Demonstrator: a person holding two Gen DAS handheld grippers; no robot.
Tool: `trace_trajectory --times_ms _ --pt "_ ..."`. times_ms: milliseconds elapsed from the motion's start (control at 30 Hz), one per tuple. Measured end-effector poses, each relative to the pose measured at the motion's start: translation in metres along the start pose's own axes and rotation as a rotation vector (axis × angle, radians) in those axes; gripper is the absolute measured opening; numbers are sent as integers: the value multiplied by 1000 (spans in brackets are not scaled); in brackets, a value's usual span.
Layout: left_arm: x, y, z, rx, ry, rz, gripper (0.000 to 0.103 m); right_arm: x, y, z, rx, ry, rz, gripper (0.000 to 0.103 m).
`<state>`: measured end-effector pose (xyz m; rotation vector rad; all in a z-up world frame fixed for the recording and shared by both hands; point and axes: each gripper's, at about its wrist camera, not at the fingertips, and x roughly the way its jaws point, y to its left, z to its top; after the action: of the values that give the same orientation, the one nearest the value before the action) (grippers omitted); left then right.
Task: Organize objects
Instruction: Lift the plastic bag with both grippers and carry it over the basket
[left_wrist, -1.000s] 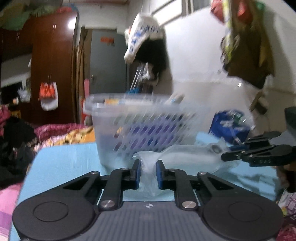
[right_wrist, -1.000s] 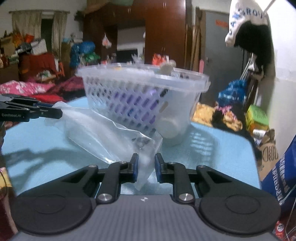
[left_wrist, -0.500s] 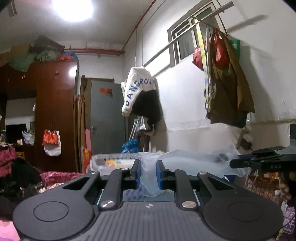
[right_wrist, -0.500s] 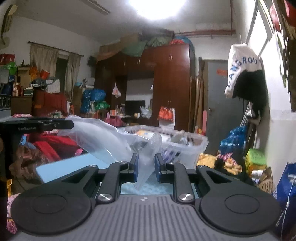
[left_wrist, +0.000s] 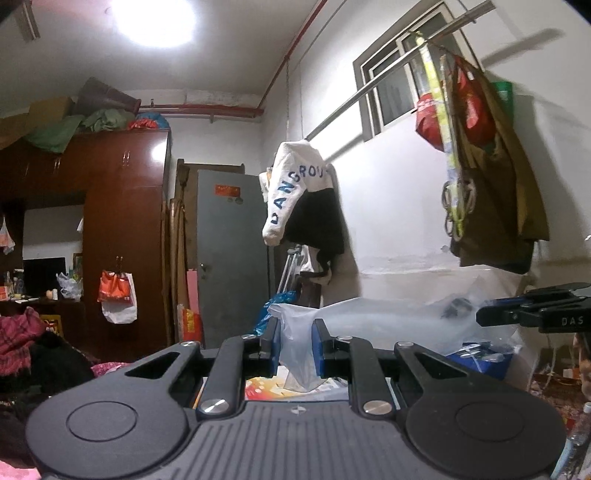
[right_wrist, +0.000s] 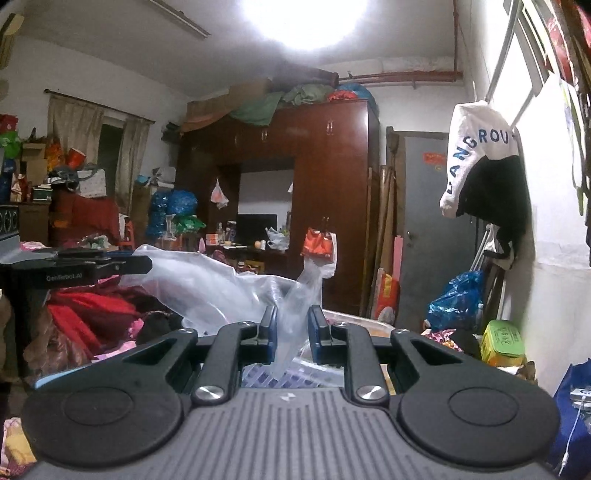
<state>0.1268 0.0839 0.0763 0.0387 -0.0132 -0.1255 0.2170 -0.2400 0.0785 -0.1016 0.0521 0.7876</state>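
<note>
- The clear plastic bag (left_wrist: 388, 325) hangs stretched in the air between the two grippers, crumpled and see-through, with a small dark item (left_wrist: 456, 306) inside near its right end.
- The white slotted basket (right_wrist: 295, 373) sits just below it.
- Left gripper (left_wrist: 294, 345): jaws narrow, clamped on one bag corner.
- Right gripper (right_wrist: 291, 338): jaws narrow, pinching the other corner.

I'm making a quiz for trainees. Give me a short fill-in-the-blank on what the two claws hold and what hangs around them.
1. Both the left claw and the right claw grip one clear plastic ____.
2. The white sleeve on the wall rail bears ____ letters.
3. The wardrobe is dark ____ wood.
4. Beside the wardrobe stands a ____ door.

Missing words: bag; blue; brown; grey
</note>
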Motion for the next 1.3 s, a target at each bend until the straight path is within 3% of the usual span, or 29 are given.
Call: trace_trajectory --times_ms 467,867,1067,1300 --pt "84 28 10 -44 62 25 21 52 -21 2 3 74 -71 18" --pt "157 44 -15 -85 255 88 21 100 -35 -12 76 220 -117 18" --pt "174 35 -21 -40 339 110 22 118 -45 -18 124 288 -142 18" --pt "177 34 -22 -22 381 129 25 127 -52 -25 175 356 -153 18"
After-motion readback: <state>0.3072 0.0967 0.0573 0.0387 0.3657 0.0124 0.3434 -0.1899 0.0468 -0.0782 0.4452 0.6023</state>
